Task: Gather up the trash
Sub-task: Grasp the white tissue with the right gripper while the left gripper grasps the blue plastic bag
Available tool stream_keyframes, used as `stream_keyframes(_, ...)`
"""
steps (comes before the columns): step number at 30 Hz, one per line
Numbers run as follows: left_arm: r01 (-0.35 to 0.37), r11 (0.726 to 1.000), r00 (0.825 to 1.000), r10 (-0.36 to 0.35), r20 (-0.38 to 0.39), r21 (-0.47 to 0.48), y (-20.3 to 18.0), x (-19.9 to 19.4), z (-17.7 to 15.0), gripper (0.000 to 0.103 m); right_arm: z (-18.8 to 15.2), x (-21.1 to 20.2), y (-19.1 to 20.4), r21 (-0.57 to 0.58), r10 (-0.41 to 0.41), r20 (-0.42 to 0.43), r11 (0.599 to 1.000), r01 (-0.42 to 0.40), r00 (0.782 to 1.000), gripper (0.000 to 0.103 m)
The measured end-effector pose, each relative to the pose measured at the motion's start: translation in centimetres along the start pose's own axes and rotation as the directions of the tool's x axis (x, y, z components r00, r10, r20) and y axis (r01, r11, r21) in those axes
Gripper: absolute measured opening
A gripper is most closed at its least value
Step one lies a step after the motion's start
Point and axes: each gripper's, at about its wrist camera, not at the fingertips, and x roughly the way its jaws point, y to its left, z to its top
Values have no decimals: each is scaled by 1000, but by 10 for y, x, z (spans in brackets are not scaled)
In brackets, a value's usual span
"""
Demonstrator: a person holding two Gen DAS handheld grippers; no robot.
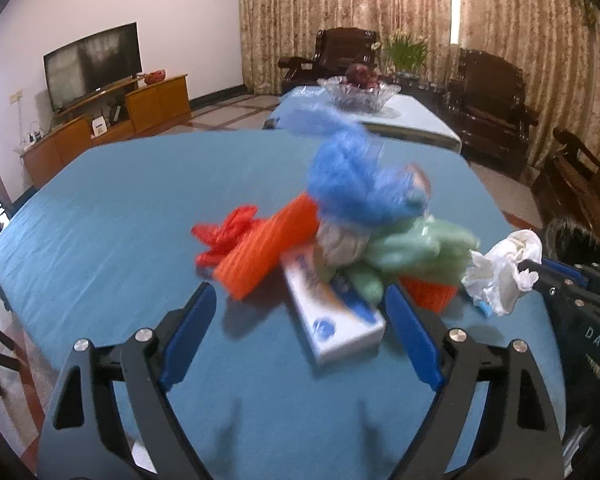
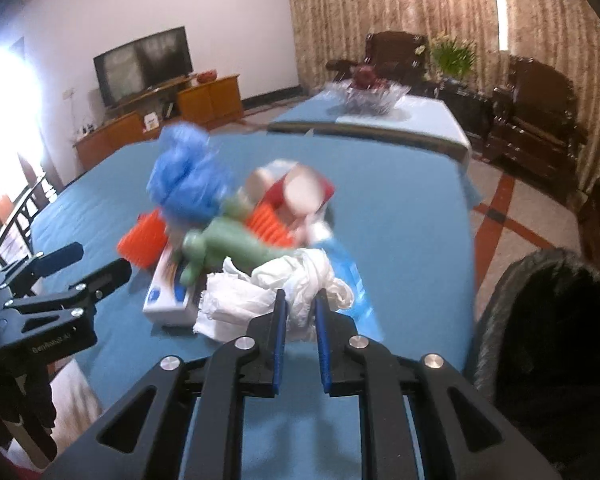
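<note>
Two grippers work over a trash pile on the blue desk [image 1: 100,220]. Right gripper [image 2: 301,304] fingers pinch the crumpled white tissue [image 2: 260,296]. Left gripper [image 1: 300,308] fingers spread wide around a white box [image 1: 332,320], not touching it.

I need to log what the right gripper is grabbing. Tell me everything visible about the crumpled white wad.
The crumpled white wad looks like thin tissue or plastic film, creased and bunched into folds. It sits at the near right edge of the trash pile on the blue tablecloth, against a white box. The right gripper has its jaws shut on its near folds.
</note>
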Motion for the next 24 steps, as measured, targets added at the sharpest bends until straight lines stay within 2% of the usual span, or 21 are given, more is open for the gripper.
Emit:
stream_keyframes(6, -5, 1000, 997, 5, 71, -5, -14, 14, 44, 84, 29, 1, -12, 5, -30, 49, 1000, 30, 998, 14)
stream_keyframes(8, -15, 1000, 996, 14, 90, 1, -18, 19, 54, 81, 36, 3, -16, 2, -43, 57, 999, 43, 997, 14)
stream_keyframes(11, -8, 1000, 996, 6, 90, 18, -24, 32, 65, 67, 38, 4, -23, 10, -52, 58, 999, 52, 997, 14)
stream_keyframes(13, 25, 1000, 998, -25, 57, 10, -24, 44, 69, 56, 41, 6, -26, 19, -56, 58, 998, 55, 997, 14)
stream_keyframes(15, 56, 998, 998, -56, 26, 2, -24, 53, 71, 29, 38, 3, -24, 16, -58, 62, 998, 57, 996, 14)
stream_keyframes(18, 97, 995, 995, -97, 19, -22, -21, 55, 69, 13, 38, 3, -23, 8, -59, 66, 998, 59, 996, 14)
stream_keyframes(24, 97, 995, 989, -93, 114, -23, -17, 26, 73, 7, 40, -5, -24, 21, -58, 84, 998, 56, 995, 14)
